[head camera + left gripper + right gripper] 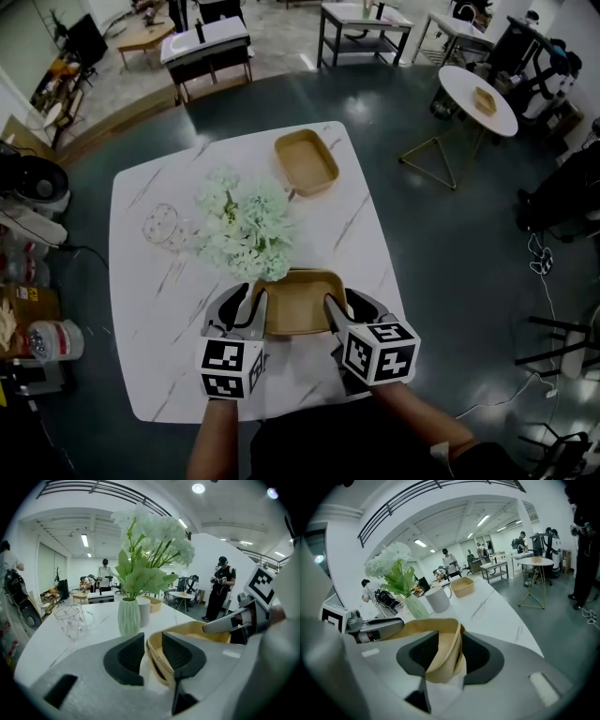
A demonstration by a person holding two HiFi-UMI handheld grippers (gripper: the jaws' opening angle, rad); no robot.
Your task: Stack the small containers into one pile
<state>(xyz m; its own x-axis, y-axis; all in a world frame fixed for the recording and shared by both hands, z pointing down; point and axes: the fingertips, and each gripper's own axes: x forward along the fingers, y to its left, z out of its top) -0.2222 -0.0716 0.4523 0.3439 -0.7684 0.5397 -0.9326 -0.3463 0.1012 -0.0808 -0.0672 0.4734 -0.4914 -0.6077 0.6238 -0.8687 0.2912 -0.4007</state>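
Note:
A tan container (295,302) sits near the table's front edge, just in front of the flower vase. Its wall shows a doubled edge (157,660), as if one container sits nested inside another. My left gripper (251,302) is shut on its left rim, with the pads pressing the wall (153,651). My right gripper (333,307) straddles the right rim (451,653), and its pads stand slightly off the wall, so it is open. A second tan container (306,161) rests alone at the far side of the table (462,587).
A pale green vase of white flowers (246,230) stands right behind the near container. A glass mug (164,225) is to its left and a white mug (438,598) behind it. The white marble table (150,347) ends close to my body; people and furniture stand beyond.

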